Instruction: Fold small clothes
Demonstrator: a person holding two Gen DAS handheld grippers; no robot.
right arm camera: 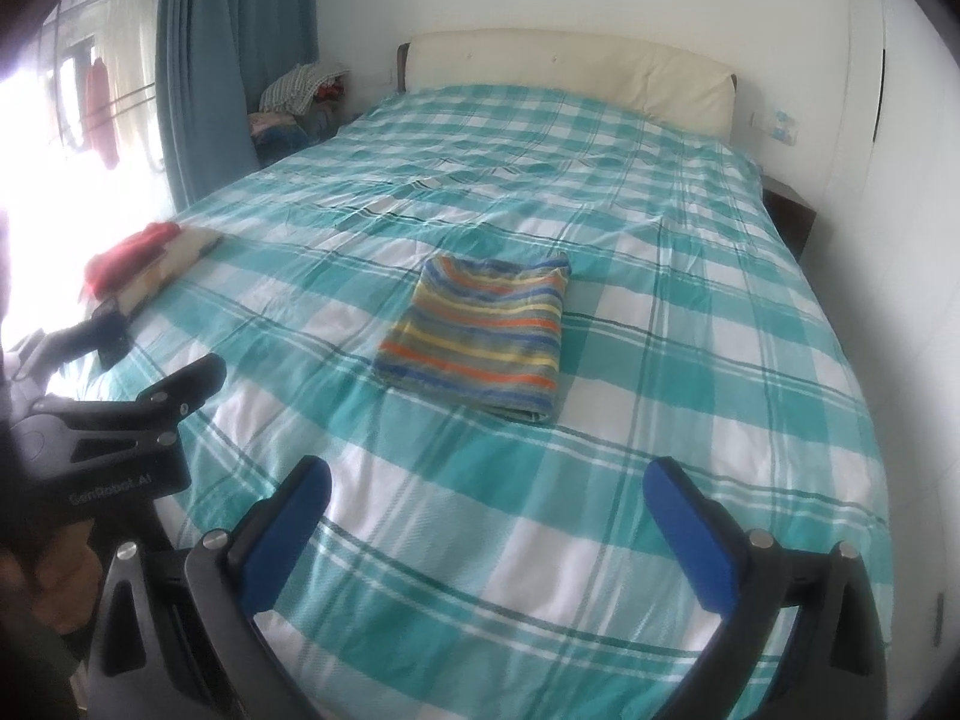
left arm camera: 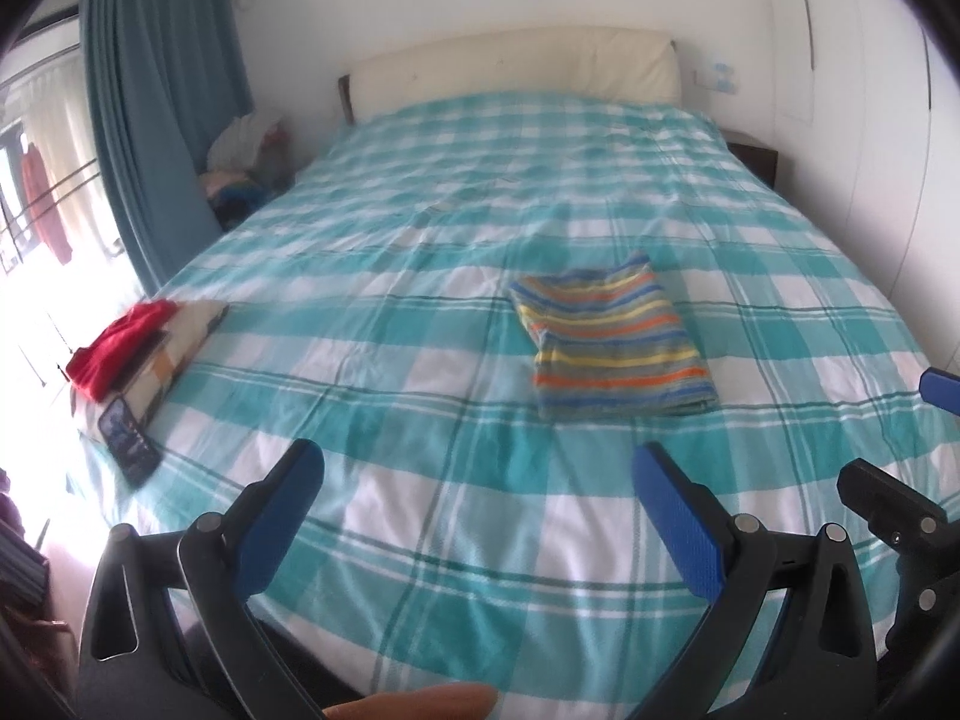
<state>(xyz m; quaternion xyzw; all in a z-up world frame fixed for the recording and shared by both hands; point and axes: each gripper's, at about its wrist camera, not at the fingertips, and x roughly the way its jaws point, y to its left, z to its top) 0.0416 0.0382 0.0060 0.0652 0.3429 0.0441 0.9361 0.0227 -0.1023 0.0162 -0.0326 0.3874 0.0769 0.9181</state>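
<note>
Both claws hover released over the near end of the bed (left arm camera: 420,540), the left gripper (left arm camera: 474,480) and right gripper (right arm camera: 486,498) each with jaws spread and empty. Farther in, the folded striped garment (right arm camera: 480,336) lies flat mid-bed; a red cloth (left arm camera: 120,342) rests at the far left edge.

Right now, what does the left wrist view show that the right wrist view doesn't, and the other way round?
Only the left wrist view shows the phone at the bed's left edge, lying flat by the pile.

Only the right wrist view shows the striped cloth heaped beside the curtain.

Both show the folded striped garment flat on the checked bedspread, the red garment on a folded pile, and the open left gripper and right gripper, both empty.
</note>
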